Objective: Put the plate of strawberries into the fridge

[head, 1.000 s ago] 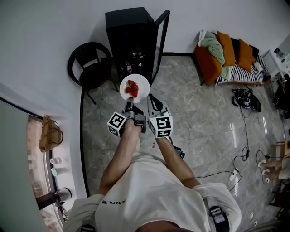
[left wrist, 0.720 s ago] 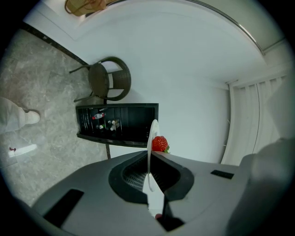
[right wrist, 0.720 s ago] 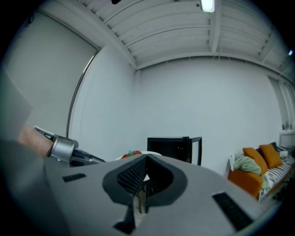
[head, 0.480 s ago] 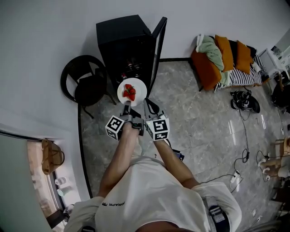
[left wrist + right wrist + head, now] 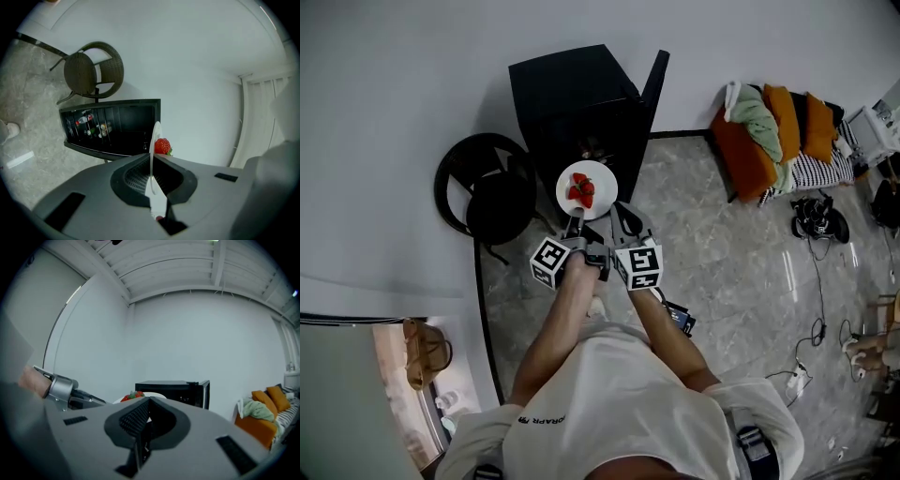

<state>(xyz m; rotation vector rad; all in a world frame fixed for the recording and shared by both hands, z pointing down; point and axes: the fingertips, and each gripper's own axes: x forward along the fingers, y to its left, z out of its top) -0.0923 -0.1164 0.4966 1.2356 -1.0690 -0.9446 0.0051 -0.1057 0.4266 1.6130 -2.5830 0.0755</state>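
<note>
A white plate (image 5: 598, 178) carrying red strawberries (image 5: 581, 190) hangs level just in front of the open black fridge (image 5: 572, 89). My left gripper (image 5: 575, 218) is shut on the plate's near rim. In the left gripper view the plate (image 5: 155, 136) stands edge-on between the jaws, with one strawberry (image 5: 162, 146) beside it and bottles on the fridge shelves (image 5: 89, 125) behind. My right gripper (image 5: 622, 215) sits just right of the plate, shut, with nothing seen between its jaws. From the right gripper view, the strawberries (image 5: 132, 396) and fridge (image 5: 173, 389) lie beyond its jaws (image 5: 147, 405).
The fridge door (image 5: 654, 94) swings open to the right. A black round chair (image 5: 487, 192) stands left of the fridge against the wall. An orange sofa (image 5: 769, 141) with cushions sits at the right, and cables and bags lie on the stone floor (image 5: 741, 253).
The plate, held by my left gripper, has come closer to the fridge opening; less of the shelves shows past it. The right gripper has kept alongside.
</note>
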